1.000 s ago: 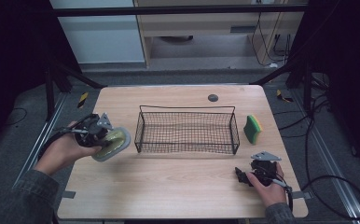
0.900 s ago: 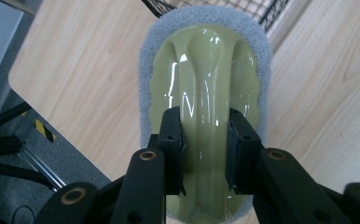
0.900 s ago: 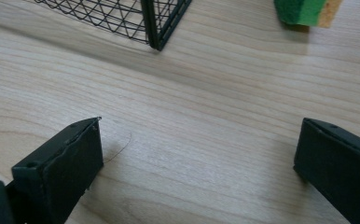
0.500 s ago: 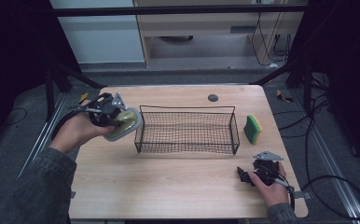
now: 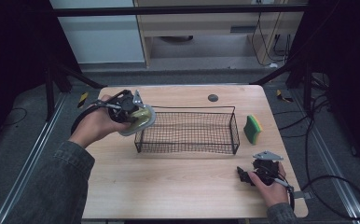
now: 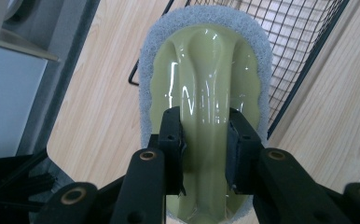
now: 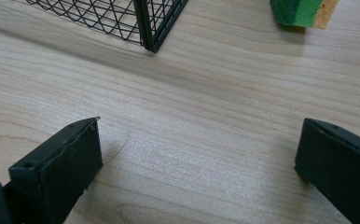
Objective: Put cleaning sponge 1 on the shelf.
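No brand, label or writing can be read on anything here. The left hand-held gripper (image 5: 136, 112) is raised above the worktop (image 5: 169, 196) near its far left corner, its jaws clamped on the central ridge of a scrubbing pad (image 6: 206, 93): glossy pale-green plastic on top, a grey fibrous rim around it. In the left gripper view the jaws pinch the raised ridge from both sides, and the front of the pad hangs over the corner of the black wire basket (image 5: 187, 133). From the high view the pad (image 5: 141, 120) sits tilted at the basket's left end, right at its top rim; whether it touches the wire I cannot tell.

Compared with a second ago, the left hand-held gripper has carried the pad up and across, from the left edge of the worktop towards the basket, and the person's sleeve now reaches farther in over the worktop.

The right hand-held gripper (image 5: 257, 172) rests near the worktop's near right corner, as it did before, jaws wide apart with bare wood between them. In the right gripper view a corner of the basket (image 7: 155, 23) lies ahead. A green and yellow sponge (image 5: 252, 129) sits by the right edge, just beside the basket's right end but apart from it, unmoved
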Demonstrator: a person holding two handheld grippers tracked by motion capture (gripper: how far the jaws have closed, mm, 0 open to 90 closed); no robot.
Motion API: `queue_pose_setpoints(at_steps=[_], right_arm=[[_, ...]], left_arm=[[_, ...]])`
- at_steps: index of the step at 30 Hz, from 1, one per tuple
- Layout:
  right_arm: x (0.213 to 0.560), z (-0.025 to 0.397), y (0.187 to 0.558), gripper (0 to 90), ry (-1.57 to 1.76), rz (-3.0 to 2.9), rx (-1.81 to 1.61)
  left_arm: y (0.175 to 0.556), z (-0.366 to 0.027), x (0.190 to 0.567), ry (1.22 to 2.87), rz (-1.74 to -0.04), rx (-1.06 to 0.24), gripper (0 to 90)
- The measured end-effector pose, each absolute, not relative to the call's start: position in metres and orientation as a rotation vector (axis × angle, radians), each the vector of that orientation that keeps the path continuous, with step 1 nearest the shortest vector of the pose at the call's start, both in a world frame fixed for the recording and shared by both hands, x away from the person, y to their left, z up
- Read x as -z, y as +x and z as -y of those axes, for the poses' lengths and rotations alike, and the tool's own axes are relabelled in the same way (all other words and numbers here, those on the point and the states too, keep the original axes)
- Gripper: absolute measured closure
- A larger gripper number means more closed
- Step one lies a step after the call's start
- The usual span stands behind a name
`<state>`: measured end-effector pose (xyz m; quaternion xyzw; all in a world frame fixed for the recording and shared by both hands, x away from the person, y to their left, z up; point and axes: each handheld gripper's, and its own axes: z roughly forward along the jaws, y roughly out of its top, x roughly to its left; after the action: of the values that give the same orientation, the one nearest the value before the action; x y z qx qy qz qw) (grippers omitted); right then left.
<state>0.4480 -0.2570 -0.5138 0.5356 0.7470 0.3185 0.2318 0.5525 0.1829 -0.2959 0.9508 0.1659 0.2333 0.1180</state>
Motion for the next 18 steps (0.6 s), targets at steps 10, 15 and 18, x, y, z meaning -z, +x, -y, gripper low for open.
queue_pose_setpoints(at_steps=[10, 15, 18], right_arm=[[0.514, 0.256, 0.449, 0.6, 1.475, -2.049, -0.878], [0.514, 0.256, 0.449, 0.6, 1.476, -2.048, -0.877], [0.514, 0.256, 0.449, 0.6, 1.477, -2.048, -0.877]], left_arm=[[0.558, -0.162, 0.304, 2.824, -0.322, -0.720, 70.9], [0.557, -0.153, 0.308, 2.834, -0.261, -0.725, 70.9], [0.558, -0.146, 0.312, 2.840, -0.228, -0.737, 70.9]])
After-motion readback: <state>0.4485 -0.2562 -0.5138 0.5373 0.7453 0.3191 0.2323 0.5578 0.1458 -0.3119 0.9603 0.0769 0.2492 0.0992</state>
